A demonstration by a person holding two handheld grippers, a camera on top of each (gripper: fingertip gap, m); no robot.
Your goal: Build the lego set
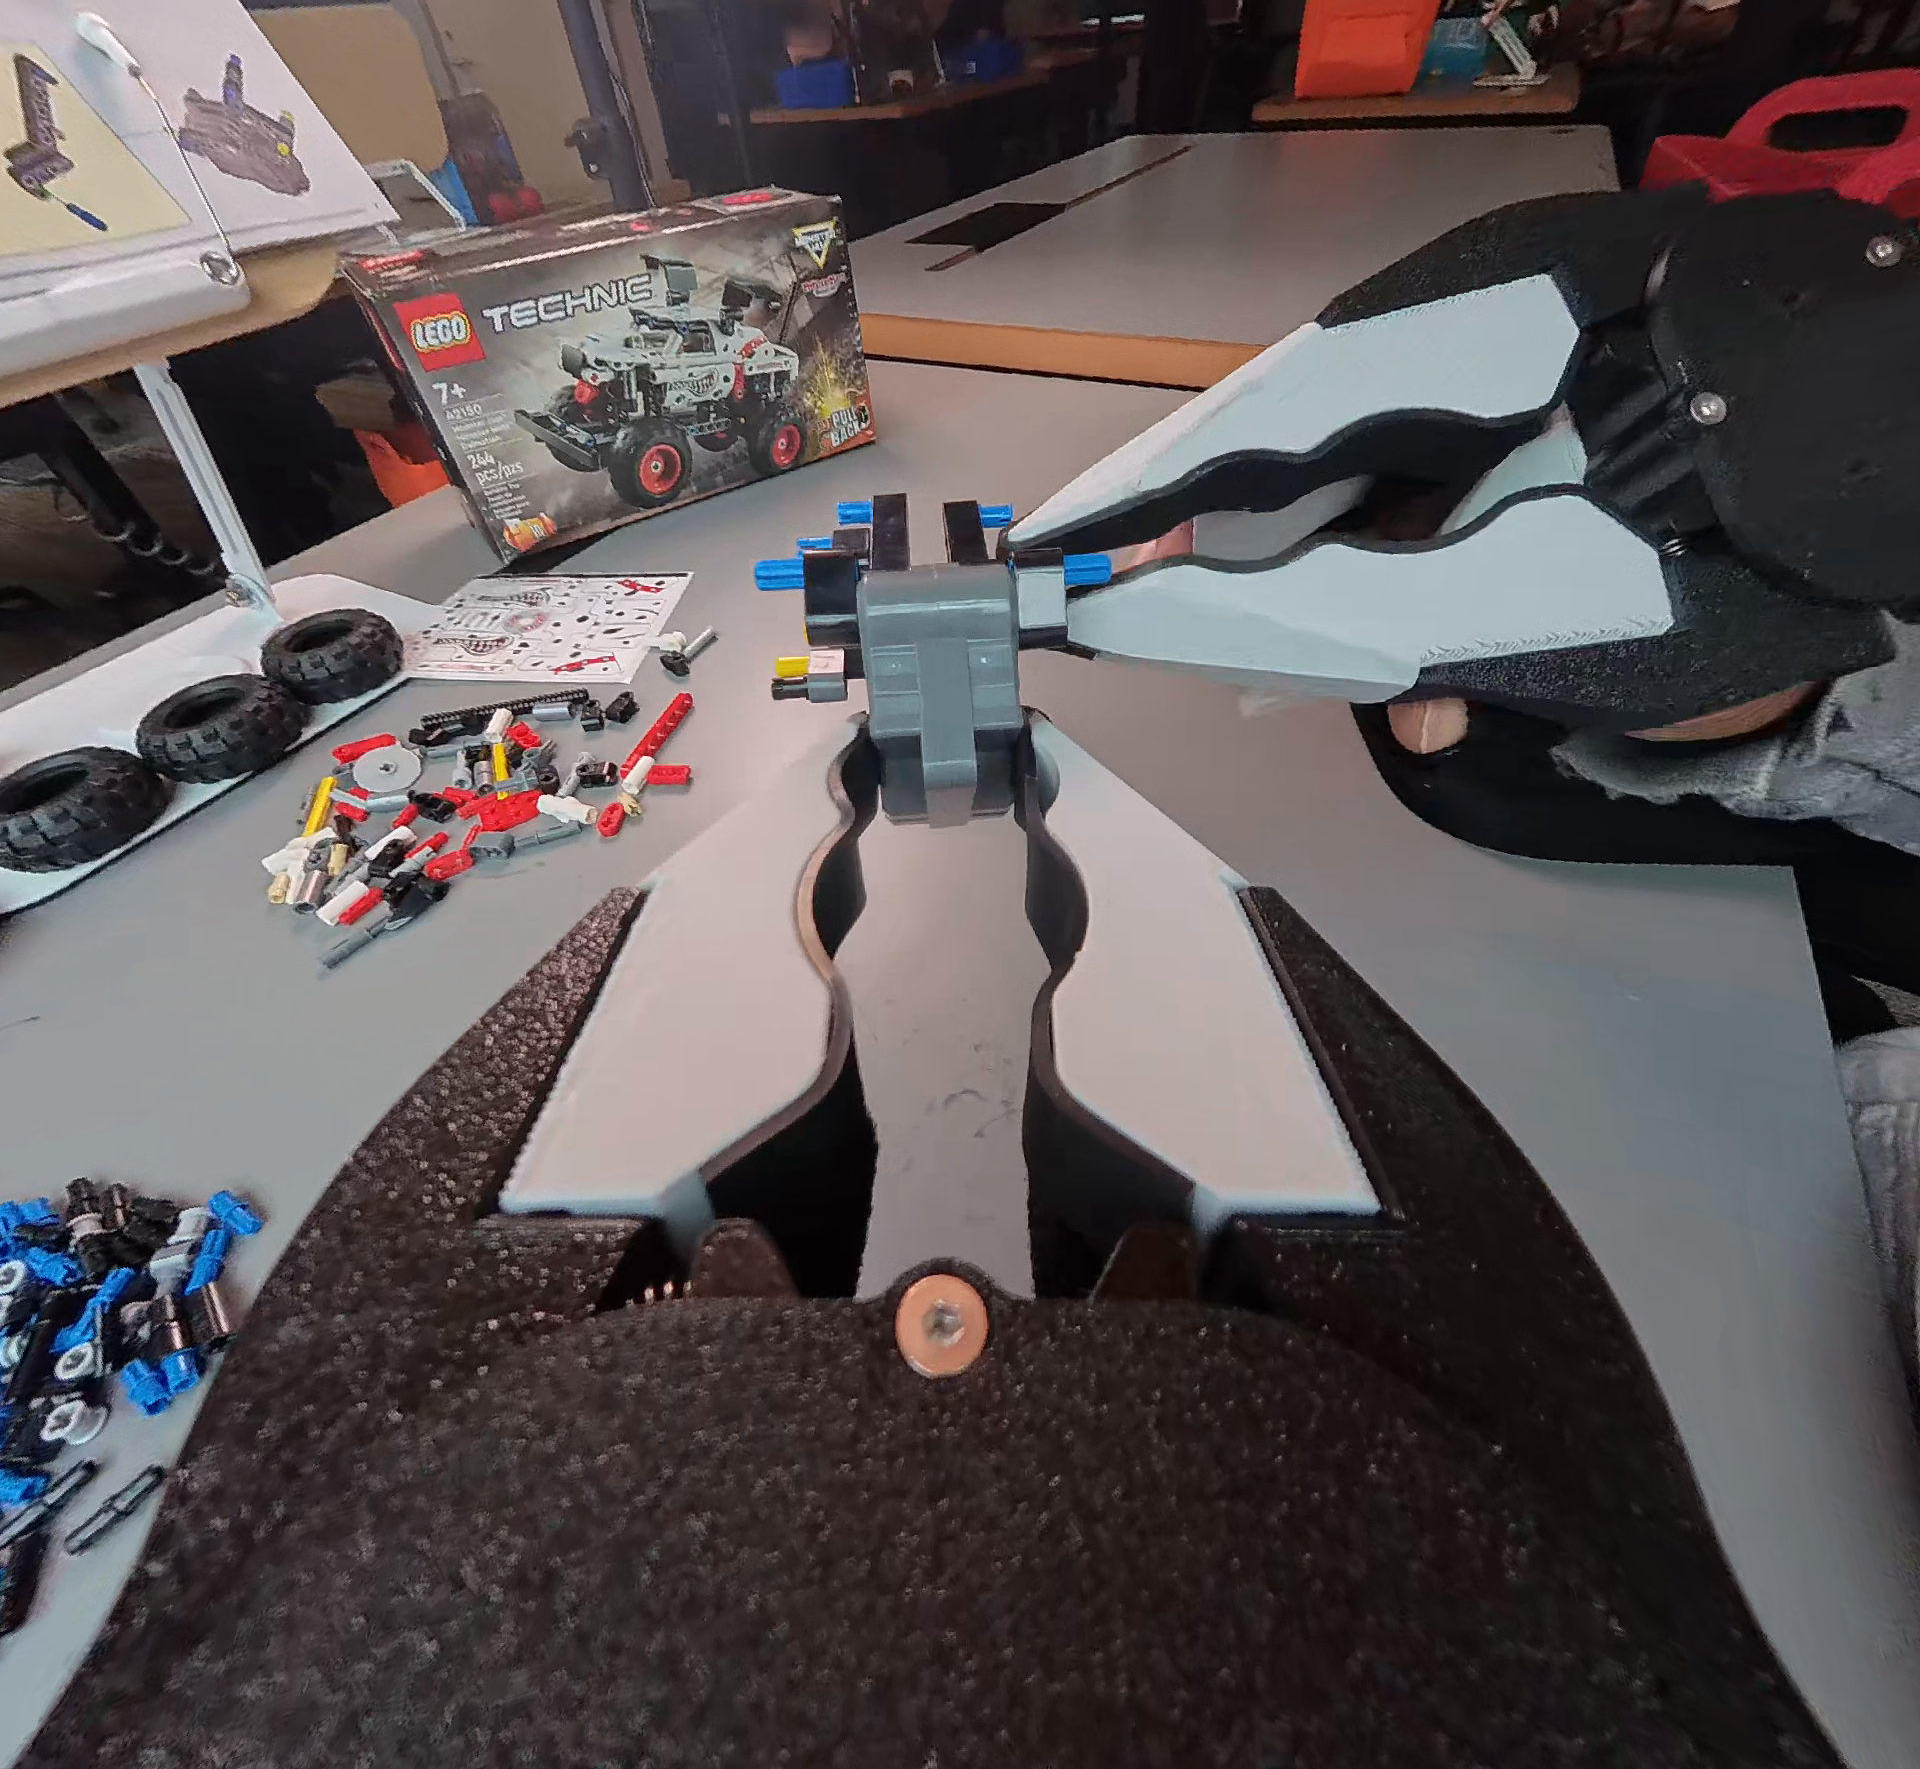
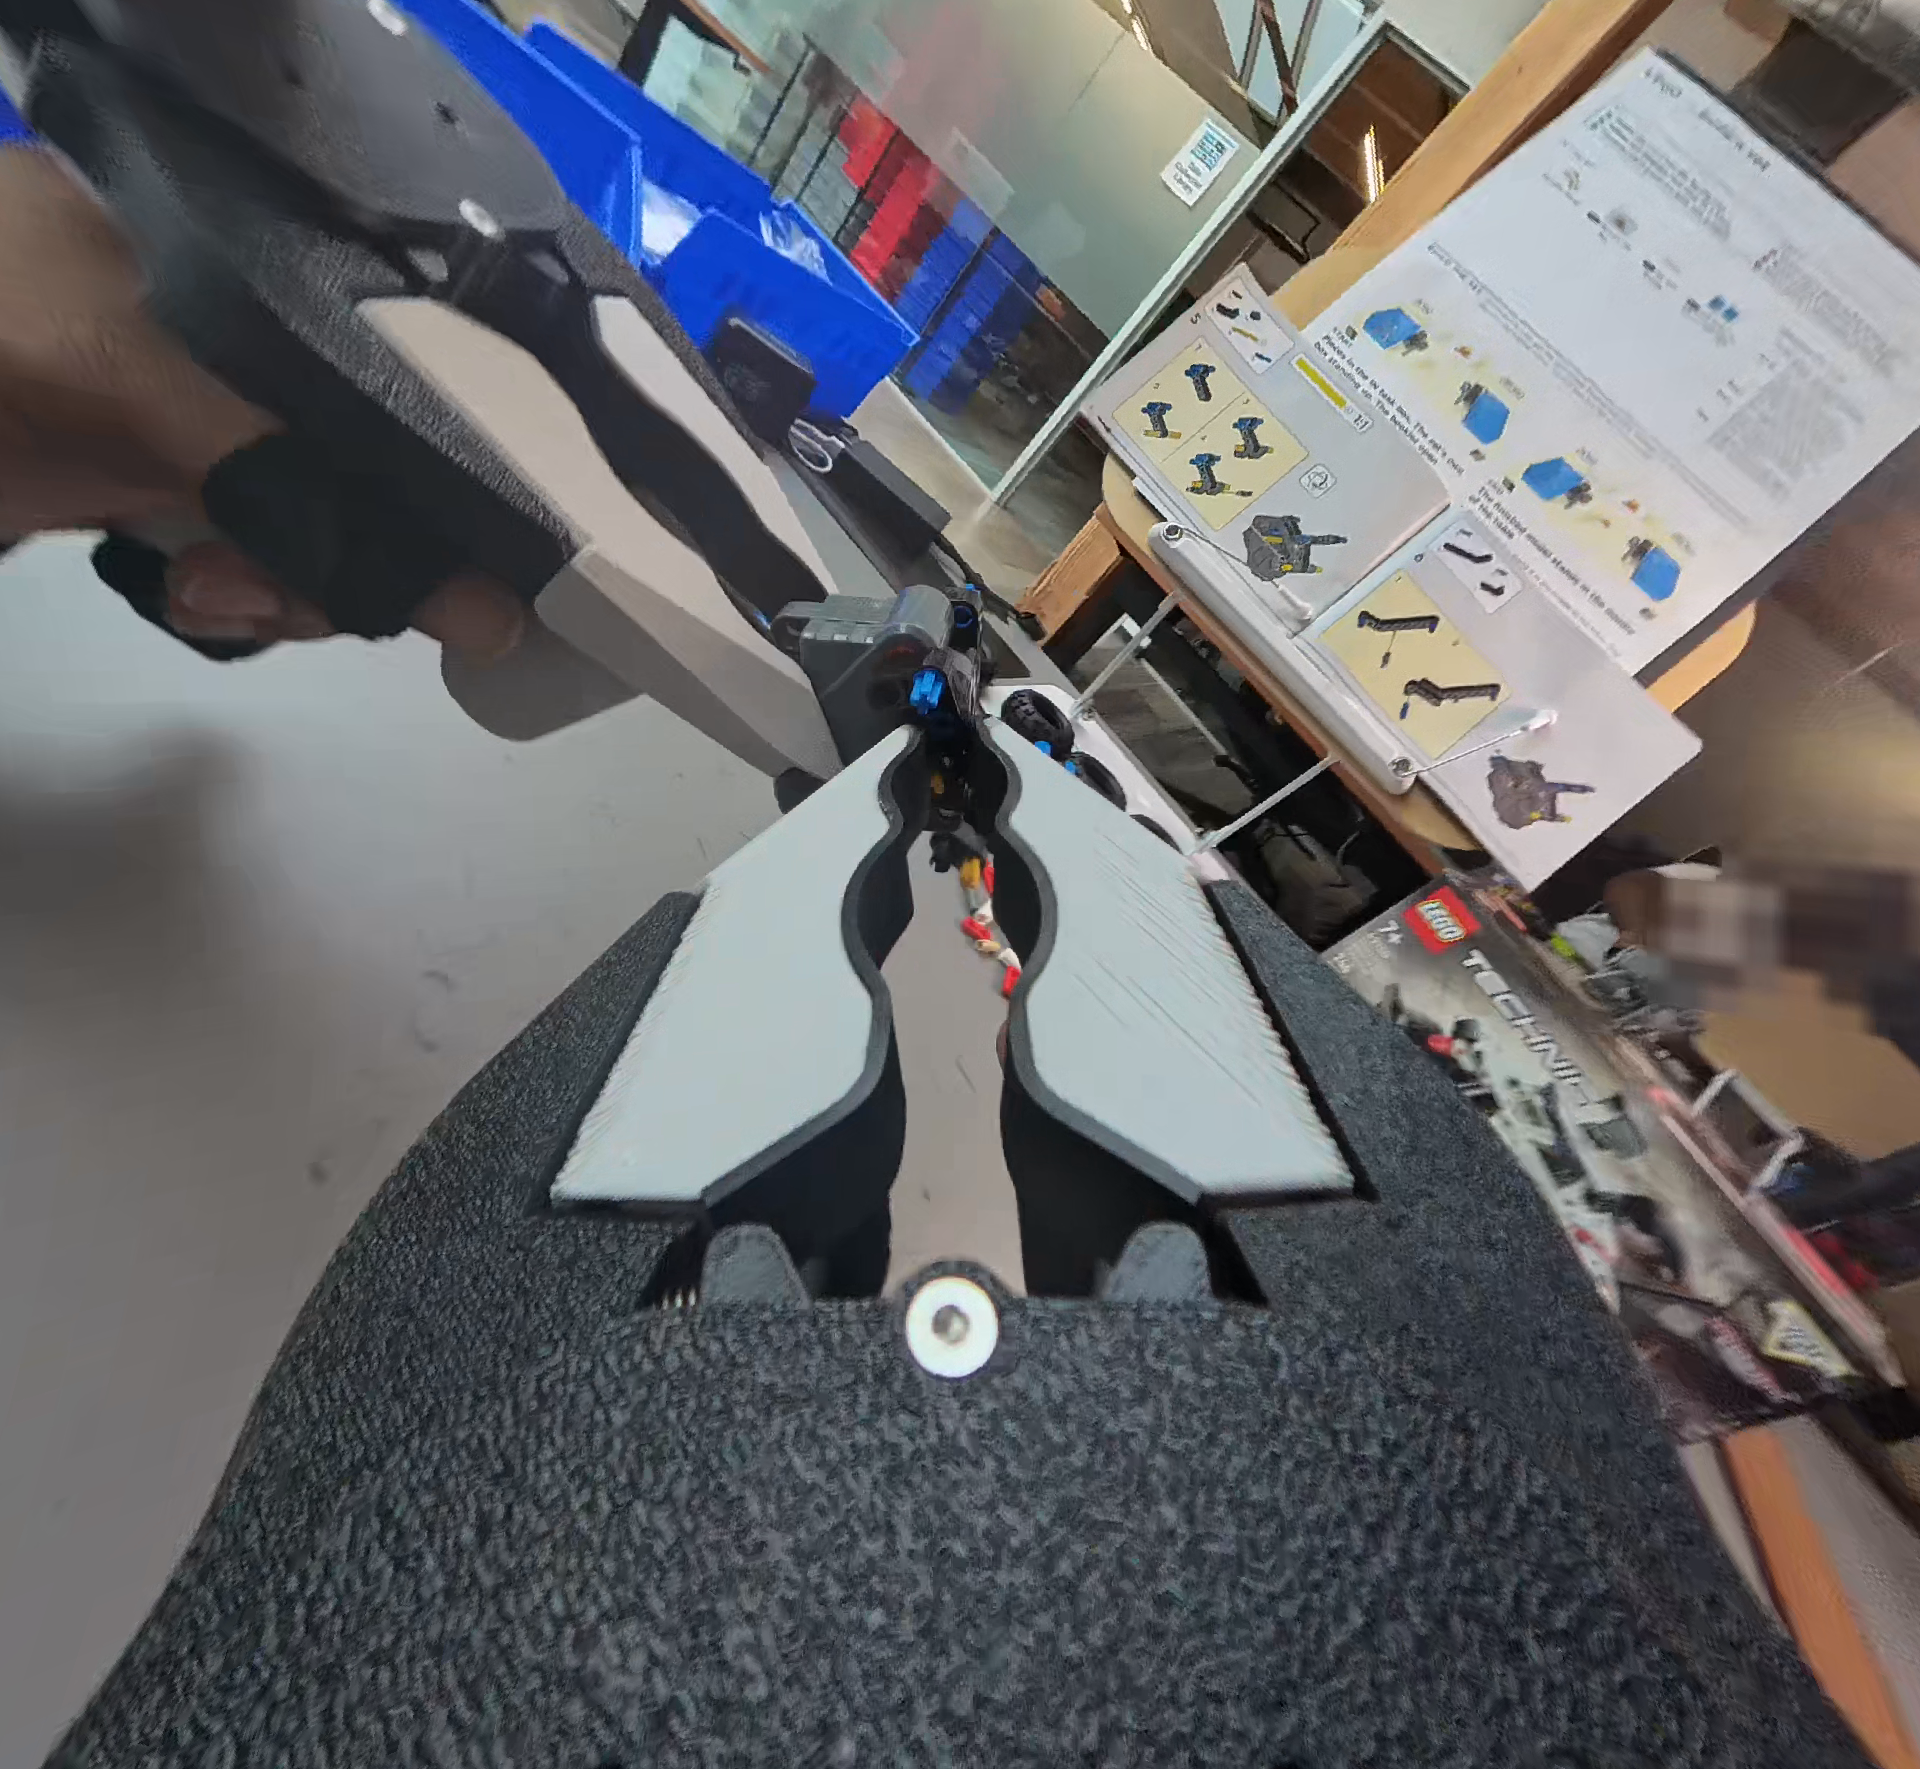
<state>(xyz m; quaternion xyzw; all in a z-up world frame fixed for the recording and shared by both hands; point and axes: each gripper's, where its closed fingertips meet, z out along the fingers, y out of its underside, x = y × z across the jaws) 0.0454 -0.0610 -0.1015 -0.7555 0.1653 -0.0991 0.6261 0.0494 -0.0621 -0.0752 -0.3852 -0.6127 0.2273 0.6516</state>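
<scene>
A partly built assembly (image 1: 935, 639) has a grey block body, black beams and blue pins. My left gripper (image 1: 943, 753) is shut on the grey block's lower end and holds it above the grey table (image 1: 1403, 1044). My right gripper (image 1: 1044, 576) comes in from the right and is shut on the assembly's right side, around a black piece with a blue pin (image 1: 1086, 566). In the right wrist view my right gripper (image 2: 948, 743) pinches the dark end of the assembly (image 2: 862, 649), and a finger (image 2: 665, 628) of the left gripper reaches in from the upper left.
A pile of loose red, black, white and yellow parts (image 1: 468, 805) lies to the left, with three black tyres (image 1: 218, 727) on a white tray, a sticker sheet (image 1: 551, 628) and the set's box (image 1: 613, 369). Blue and black pins (image 1: 94, 1304) lie near left. An instruction stand (image 2: 1403, 493) is behind. Both grippers' tips are close together, under 4 cm apart.
</scene>
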